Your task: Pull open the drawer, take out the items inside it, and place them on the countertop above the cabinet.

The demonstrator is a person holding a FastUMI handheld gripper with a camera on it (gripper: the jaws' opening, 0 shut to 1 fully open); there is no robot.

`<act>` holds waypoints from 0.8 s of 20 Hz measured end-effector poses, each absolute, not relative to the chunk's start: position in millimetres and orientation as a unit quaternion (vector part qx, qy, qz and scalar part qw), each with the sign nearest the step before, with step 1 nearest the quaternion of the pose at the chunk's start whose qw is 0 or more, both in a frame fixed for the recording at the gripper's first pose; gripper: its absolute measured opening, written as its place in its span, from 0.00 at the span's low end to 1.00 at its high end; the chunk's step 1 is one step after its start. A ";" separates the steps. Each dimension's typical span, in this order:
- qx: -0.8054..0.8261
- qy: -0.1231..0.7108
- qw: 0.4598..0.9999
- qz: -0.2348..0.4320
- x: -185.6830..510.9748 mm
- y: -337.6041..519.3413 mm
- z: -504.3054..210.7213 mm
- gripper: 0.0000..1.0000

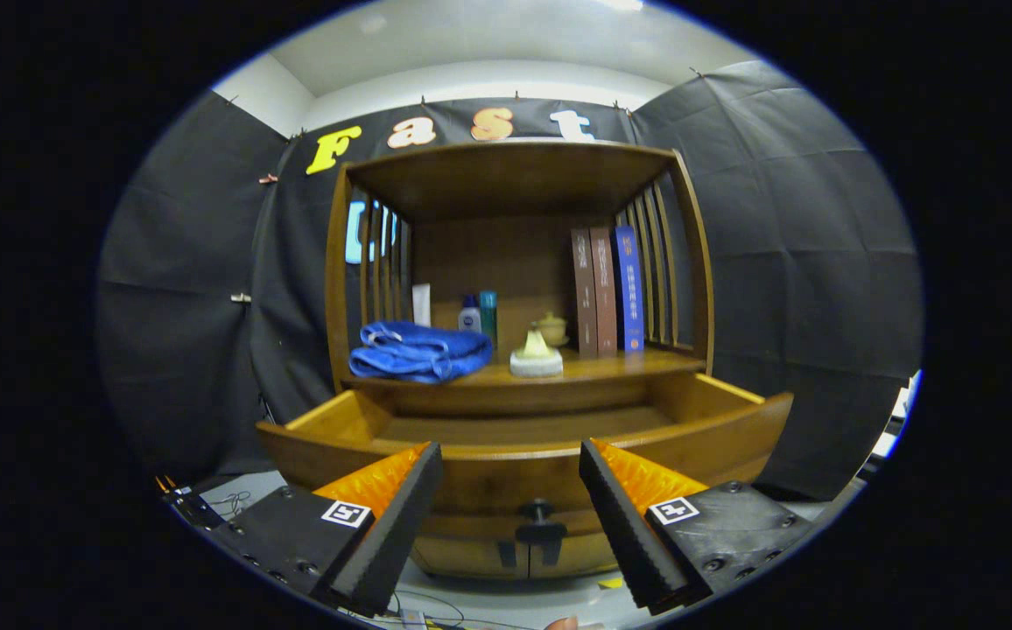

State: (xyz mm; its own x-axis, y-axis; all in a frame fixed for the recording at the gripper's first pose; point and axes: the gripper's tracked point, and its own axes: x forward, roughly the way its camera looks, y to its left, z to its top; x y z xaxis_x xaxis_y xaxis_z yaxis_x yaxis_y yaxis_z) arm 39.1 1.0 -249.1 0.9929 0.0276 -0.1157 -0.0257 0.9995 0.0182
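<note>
A wooden cabinet stands ahead with its drawer [523, 433] pulled out toward me; the part of its inside that shows is bare wood. A dark knob [539, 512] sits low on the drawer front, between my fingers. On the countertop [611, 366] above the drawer lie a folded blue cloth [418, 352] and a small pale cone-shaped item [536, 357]. My gripper [510, 464] is open, its fingertips at the drawer's front rim with nothing between them.
At the back of the countertop stand a white tube [421, 304], two small bottles [478, 317], a little pot [551, 328] and three upright books [607, 290]. Slatted sides and a top shelf [506, 171] enclose this space. Cables lie on the floor below.
</note>
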 end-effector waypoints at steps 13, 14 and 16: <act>-0.010 0.085 0.996 0.011 67.6 -11.1 -301.9 0.98; -0.005 0.086 0.996 0.011 68.9 -10.8 -299.3 0.98; -0.002 0.092 0.996 0.008 75.7 -9.9 -296.3 0.98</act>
State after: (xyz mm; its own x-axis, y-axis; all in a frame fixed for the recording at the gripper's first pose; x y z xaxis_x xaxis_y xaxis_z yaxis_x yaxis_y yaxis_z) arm 75.7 -9.9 -296.3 0.9829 0.0153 -0.1835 -0.0160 0.9999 -0.0027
